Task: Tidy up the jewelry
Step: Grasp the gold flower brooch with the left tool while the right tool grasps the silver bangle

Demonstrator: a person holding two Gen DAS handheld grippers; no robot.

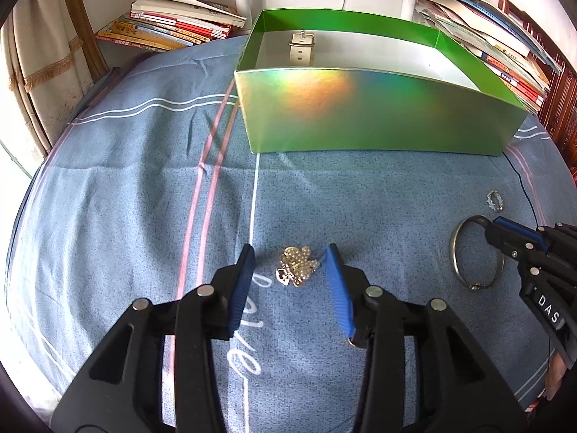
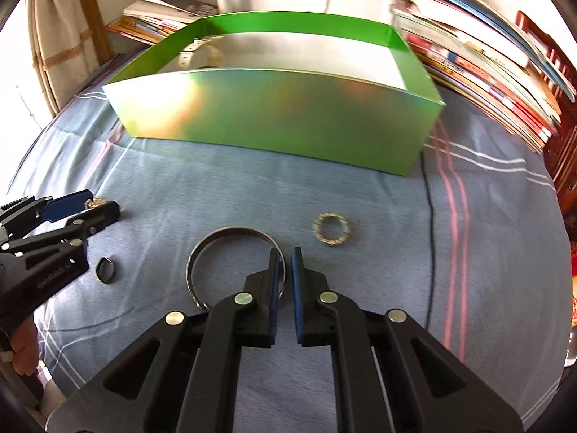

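A shiny green box (image 1: 360,115) stands at the back of the blue cloth, with a white watch strap (image 1: 301,48) inside. My left gripper (image 1: 290,263) is open, its blue pads on either side of a bunched gold chain (image 1: 297,265) on the cloth. My right gripper (image 2: 286,258) is shut on the rim of a large silver bangle (image 2: 216,238), which lies flat on the cloth; the bangle also shows in the left wrist view (image 1: 455,249). A sparkly ring (image 2: 333,234) lies to the right of the bangle. A small dark ring (image 2: 105,270) lies to its left.
Stacks of books (image 1: 173,25) sit behind the box on the left and more books (image 2: 487,72) on the right. A thin black cable (image 2: 431,223) runs across the blue cloth (image 1: 126,198) right of the rings. A curtain (image 1: 36,83) hangs at the far left.
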